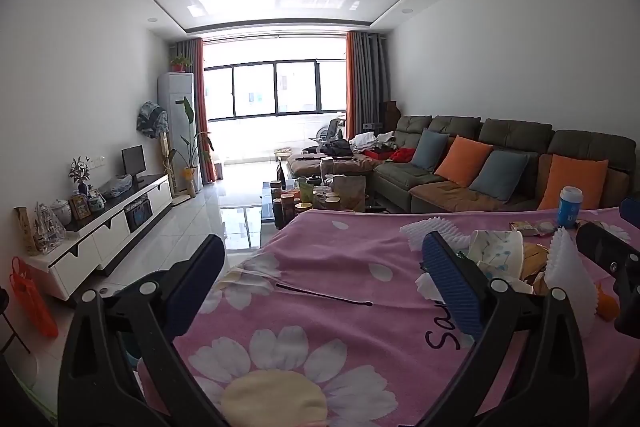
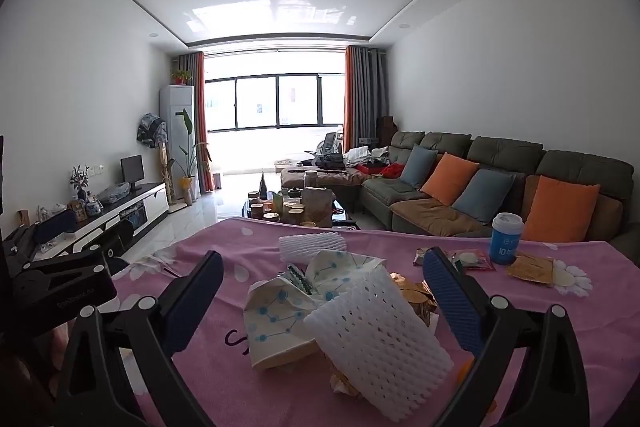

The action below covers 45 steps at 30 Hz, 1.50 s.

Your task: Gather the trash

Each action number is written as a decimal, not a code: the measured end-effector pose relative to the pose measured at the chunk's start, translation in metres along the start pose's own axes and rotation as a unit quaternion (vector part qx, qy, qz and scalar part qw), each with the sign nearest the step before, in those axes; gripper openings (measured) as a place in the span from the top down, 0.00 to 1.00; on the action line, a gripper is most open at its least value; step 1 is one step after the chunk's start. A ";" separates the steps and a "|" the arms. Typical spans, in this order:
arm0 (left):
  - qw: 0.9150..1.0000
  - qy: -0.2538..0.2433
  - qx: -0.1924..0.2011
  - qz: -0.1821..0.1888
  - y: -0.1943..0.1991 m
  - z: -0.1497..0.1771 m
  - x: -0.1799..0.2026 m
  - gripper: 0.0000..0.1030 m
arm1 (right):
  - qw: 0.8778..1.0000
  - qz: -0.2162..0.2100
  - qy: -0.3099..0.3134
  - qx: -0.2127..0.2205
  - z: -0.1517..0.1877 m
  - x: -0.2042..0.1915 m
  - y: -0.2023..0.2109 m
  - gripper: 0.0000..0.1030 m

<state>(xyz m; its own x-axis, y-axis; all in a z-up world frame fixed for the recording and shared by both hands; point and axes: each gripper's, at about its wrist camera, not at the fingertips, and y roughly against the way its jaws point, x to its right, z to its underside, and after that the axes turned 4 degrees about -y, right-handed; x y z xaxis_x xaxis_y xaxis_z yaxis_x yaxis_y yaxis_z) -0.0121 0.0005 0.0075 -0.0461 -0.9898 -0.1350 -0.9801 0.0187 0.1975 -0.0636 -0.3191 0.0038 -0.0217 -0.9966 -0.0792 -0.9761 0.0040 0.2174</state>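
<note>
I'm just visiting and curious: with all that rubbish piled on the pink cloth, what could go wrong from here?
The foam net sleeve lies on top of the paper boxes; the open right gripper might squash it or drag the pile along. The upright blue cup beside the wrappers could be tipped. The cloth may bunch.

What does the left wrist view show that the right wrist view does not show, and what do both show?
Only the left wrist view: a thin black stick on the pink blanket and an orange bag near the floor. Only the right wrist view: the gold wrapper beyond the blue cup. Both: the white foam net and patterned paper, with each hand-held gripper open: left, right.
</note>
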 end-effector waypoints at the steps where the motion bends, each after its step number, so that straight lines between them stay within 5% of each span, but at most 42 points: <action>1: 1.000 0.000 0.001 0.000 0.001 0.000 0.000 0.05 | 1.000 0.000 0.001 0.000 0.000 -0.001 -0.001 0.06; 45: 1.000 0.005 0.007 -0.001 0.006 0.000 0.000 0.05 | 1.000 0.002 -0.003 0.005 0.004 -0.001 0.000 0.06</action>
<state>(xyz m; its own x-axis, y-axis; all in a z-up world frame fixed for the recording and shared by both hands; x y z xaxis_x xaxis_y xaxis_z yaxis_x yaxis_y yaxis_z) -0.0181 0.0008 0.0084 -0.0419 -0.9912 -0.1254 -0.9829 0.0184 0.1834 -0.0644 -0.3175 -0.0002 -0.0264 -0.9961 -0.0840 -0.9780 0.0083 0.2085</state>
